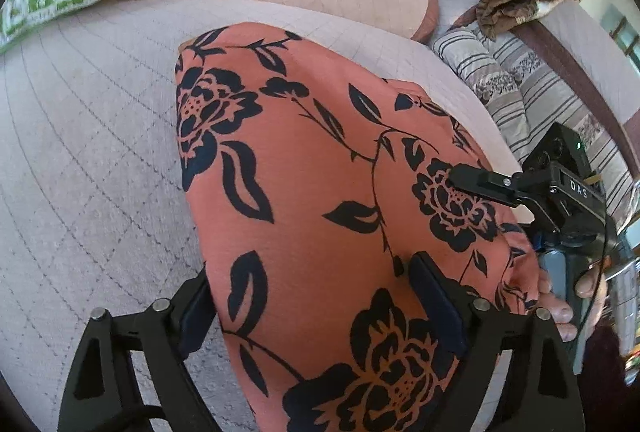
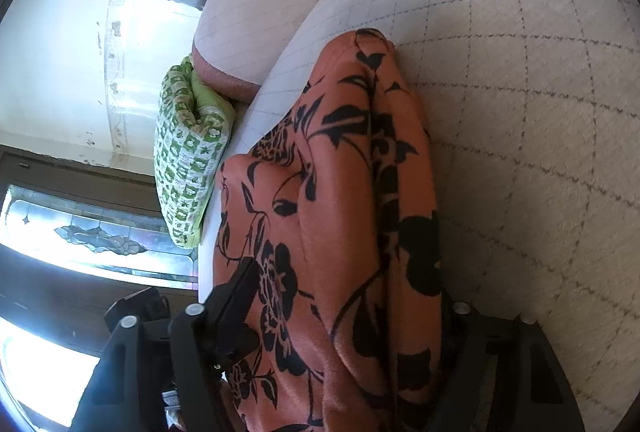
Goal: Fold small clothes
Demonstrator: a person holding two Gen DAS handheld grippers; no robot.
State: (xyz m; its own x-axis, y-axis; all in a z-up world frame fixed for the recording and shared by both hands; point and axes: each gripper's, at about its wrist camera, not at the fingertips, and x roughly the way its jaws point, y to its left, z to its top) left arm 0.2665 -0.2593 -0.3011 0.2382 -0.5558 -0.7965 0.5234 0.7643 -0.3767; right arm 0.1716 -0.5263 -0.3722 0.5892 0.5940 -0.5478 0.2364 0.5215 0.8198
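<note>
Mid-fold, I'd say: coral floral garment point(image 1: 320, 168) lies doubled on the quilted bed cover point(image 1: 88, 152) w/ near edge betw. both tools. Left gripper point(image 1: 316, 316) straddles it, jaws wide (pads not pressing). Right gripper point(image 2: 348, 328): grip unclear. Next: smooth, fold again.

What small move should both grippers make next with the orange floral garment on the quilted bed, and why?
Probably close both on the cloth. The orange floral garment lies bunched between the left gripper fingers and the right gripper fingers, whose jaws look parted, so neither yet seems to grip it.
</note>
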